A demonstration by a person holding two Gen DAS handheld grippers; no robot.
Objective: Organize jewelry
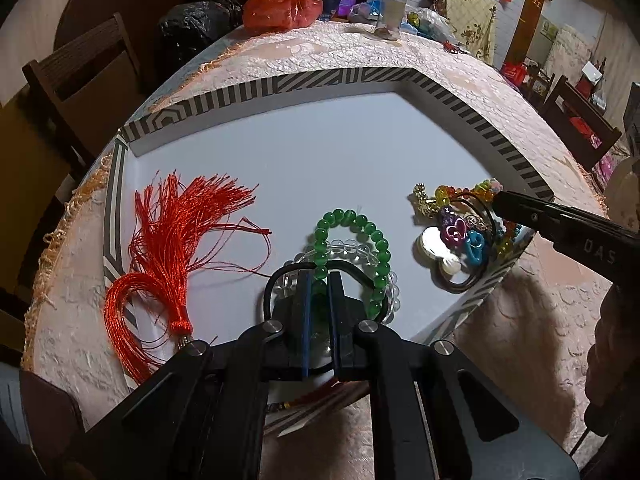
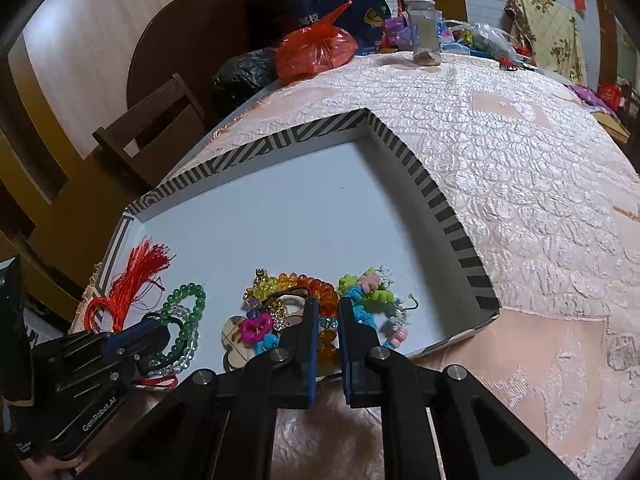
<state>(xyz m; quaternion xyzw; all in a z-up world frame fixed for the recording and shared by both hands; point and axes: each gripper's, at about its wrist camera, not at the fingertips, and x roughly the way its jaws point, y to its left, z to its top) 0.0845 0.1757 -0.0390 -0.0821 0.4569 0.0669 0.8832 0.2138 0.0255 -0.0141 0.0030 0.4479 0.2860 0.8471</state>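
Observation:
A white tray [image 1: 280, 152] with a striped rim lies on the pink tablecloth. In it lie a red tassel [image 1: 172, 232], a green bead bracelet [image 1: 352, 240] over a clear bead bracelet [image 1: 360, 250], and a pile of coloured jewelry [image 1: 460, 228]. My left gripper [image 1: 319, 280] is shut on the green bead bracelet and a black cord. My right gripper [image 2: 328, 304] is nearly closed around an orange bead bracelet [image 2: 320, 292] in the pile [image 2: 280, 320]; whether it grips is unclear. The left gripper also shows in the right wrist view [image 2: 148, 328].
A red plastic bag [image 1: 280, 6], a black bag [image 1: 196, 28], a glass jar [image 1: 390, 10] and clutter stand at the table's far edge. Wooden chairs [image 1: 80, 80] stand left and right [image 1: 576, 120]. The tray's far half [image 2: 280, 200] is bare.

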